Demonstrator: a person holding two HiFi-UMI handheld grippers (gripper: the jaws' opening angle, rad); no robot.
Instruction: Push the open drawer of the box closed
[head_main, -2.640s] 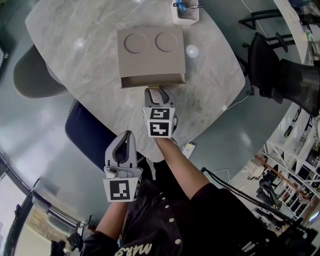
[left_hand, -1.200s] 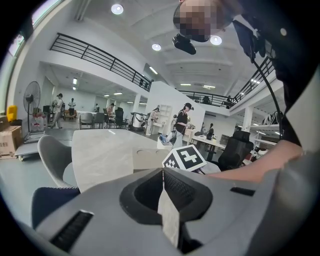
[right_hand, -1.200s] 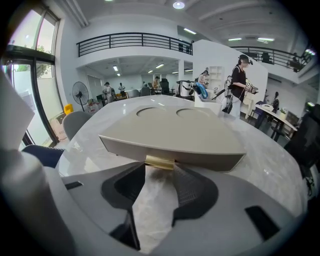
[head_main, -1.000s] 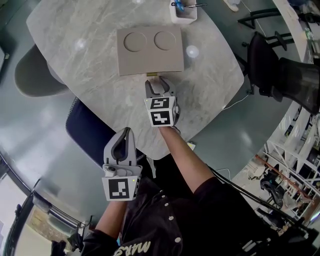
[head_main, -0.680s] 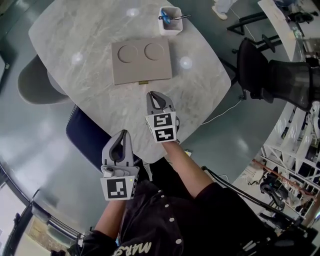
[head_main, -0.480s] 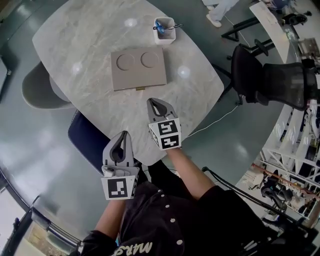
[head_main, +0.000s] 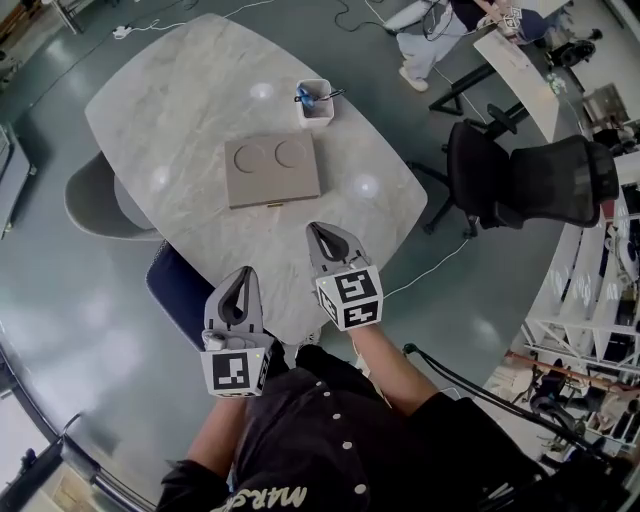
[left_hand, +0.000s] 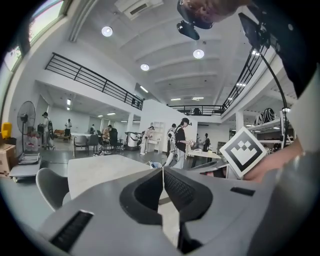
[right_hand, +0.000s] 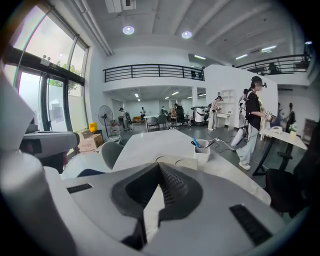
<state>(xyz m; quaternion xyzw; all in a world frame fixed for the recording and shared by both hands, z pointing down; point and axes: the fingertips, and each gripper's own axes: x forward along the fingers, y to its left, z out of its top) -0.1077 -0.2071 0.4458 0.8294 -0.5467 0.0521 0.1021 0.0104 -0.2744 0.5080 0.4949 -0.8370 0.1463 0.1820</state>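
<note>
Jaws of left gripper (head_main: 247, 269) and right gripper (head_main: 312, 225) were closed, empty, apart from the tan box (head_main: 271, 170), drawer (head_main: 272, 204) shut.

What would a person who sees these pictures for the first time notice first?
The left gripper and right gripper, shut and empty with black-and-white marker cubes, fill the head view's lower middle. Beyond them a tan box with its drawer closed lies on the marble table.

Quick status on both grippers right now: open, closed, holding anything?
Left gripper: closed, jaws together, holding nothing.
Right gripper: closed, jaws together, holding nothing.
</note>
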